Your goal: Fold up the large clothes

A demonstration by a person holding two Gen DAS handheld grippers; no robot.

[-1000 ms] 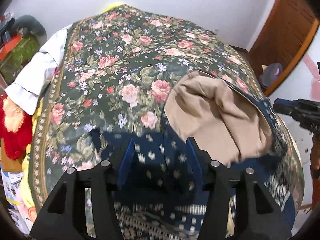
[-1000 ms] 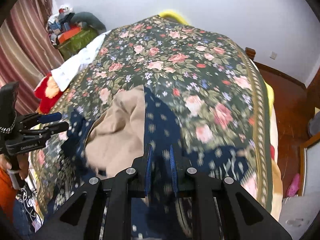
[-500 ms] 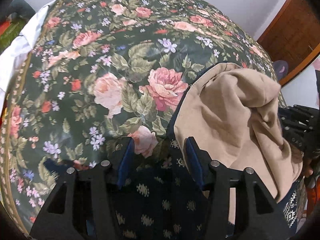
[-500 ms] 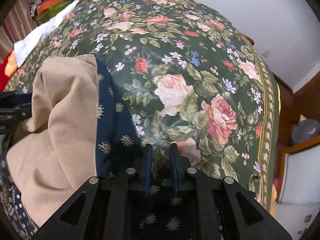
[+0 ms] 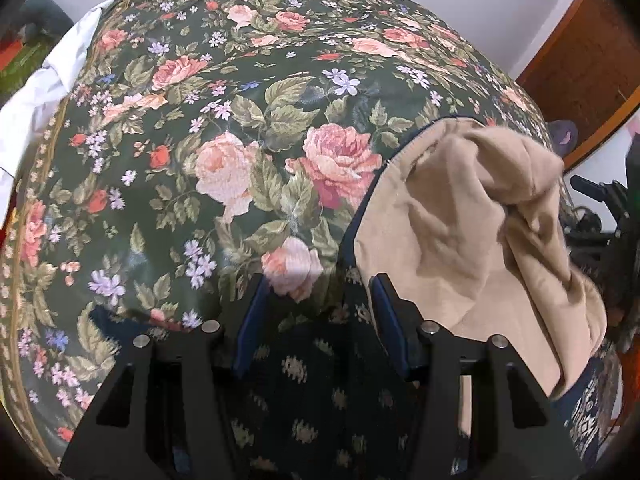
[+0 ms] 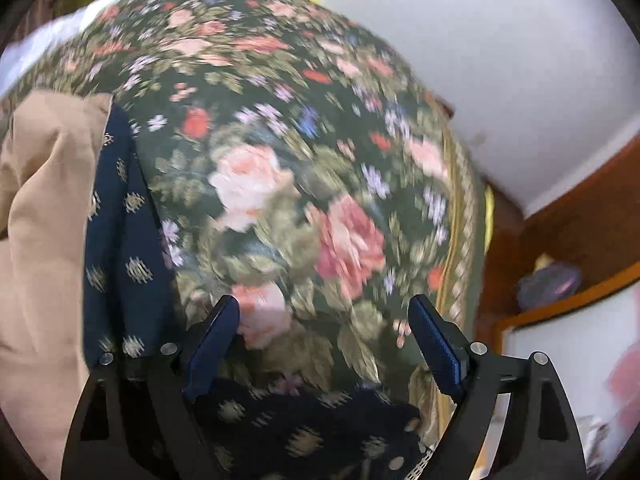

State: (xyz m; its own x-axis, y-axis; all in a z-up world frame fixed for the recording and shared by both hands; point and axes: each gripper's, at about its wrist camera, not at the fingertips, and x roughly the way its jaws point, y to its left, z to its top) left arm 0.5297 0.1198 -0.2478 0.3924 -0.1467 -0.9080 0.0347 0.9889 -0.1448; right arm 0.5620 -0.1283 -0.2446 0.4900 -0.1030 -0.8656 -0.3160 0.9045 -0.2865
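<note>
Change: both hands have come down close over the bed since the earlier frames, and the navy garment (image 5: pixel 320 380) that hung in the air now lies on the floral bedspread (image 5: pixel 224 128).
Right gripper (image 6: pixel 324 328): its jaws have just been opening and stand wide apart; navy cloth lies below and between them, but the pads press on nothing, so it is released.
Left gripper (image 5: pixel 316 312): jaws about half apart, with a fold of navy cloth running up between the blue pads; whether the pads pinch it cannot be told.
Garment: navy with small pale motifs, at the near edge of the bed under both grippers.
Tan lining (image 5: pixel 472 232): the garment's inside, turned up in a rumpled heap to the right of the left gripper and to the left of the right one.
White cloth (image 5: pixel 36 92): at the far left edge of the bed.
Wooden door (image 5: pixel 580 64): far right.
Sharpness: right wrist view is smeared.
</note>
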